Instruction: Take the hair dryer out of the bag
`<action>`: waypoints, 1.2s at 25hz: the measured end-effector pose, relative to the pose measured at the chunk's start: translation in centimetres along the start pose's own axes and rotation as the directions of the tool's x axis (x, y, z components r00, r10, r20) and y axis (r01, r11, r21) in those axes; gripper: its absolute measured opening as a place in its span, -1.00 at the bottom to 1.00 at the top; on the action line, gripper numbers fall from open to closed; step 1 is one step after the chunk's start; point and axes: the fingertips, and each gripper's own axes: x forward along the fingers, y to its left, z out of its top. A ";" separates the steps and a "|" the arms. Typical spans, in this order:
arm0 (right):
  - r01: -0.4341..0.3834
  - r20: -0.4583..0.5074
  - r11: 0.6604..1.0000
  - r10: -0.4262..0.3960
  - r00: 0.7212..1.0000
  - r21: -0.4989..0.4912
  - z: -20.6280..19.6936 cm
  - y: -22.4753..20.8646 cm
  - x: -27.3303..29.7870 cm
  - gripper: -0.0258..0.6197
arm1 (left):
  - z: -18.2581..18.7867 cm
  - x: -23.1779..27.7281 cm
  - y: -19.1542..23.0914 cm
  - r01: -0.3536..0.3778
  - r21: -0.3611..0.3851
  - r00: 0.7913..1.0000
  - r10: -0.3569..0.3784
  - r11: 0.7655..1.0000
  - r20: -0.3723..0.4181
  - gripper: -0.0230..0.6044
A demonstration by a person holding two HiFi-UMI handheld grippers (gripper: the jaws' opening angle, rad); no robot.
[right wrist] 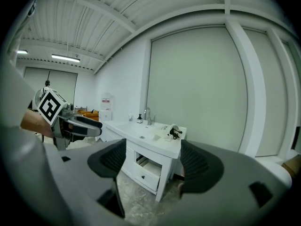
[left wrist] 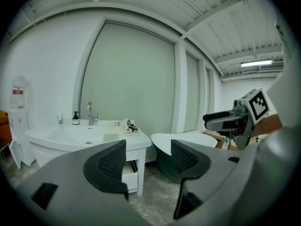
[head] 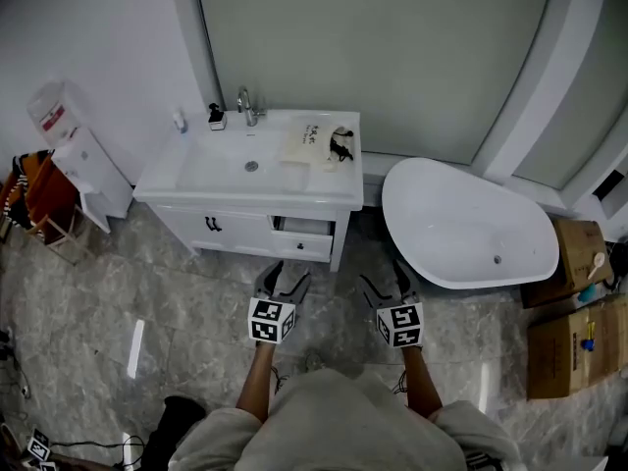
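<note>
My left tongs: jaws apart, nothing between them, aimed low across the floor toward the white table and the bathtub just right of it. On the table: faucet, soap bottle, pale bag near the right end, something dark at its mouth, too small to identify. Drawer under the table stands open. Right tongs at the right side, level

- I see the pale cream bag lying flat on the desk, just right of the basin.
- The hair dryer shows black at the bag's right end.
</note>
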 end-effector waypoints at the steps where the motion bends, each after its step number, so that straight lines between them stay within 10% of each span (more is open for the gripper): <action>1: 0.002 0.002 1.000 -0.002 1.000 -0.001 0.3 -0.1 1.0 0.15 | 0.3 0.6 0.9 0.001 0.001 1.000 -0.001 1.000 0.001 -0.05; 30: 0.037 -0.037 0.999 -0.037 0.999 0.009 0.9 -1.9 14.4 0.13 | 1.7 10.5 11.3 0.046 0.011 0.998 -0.045 0.999 -0.032 -0.05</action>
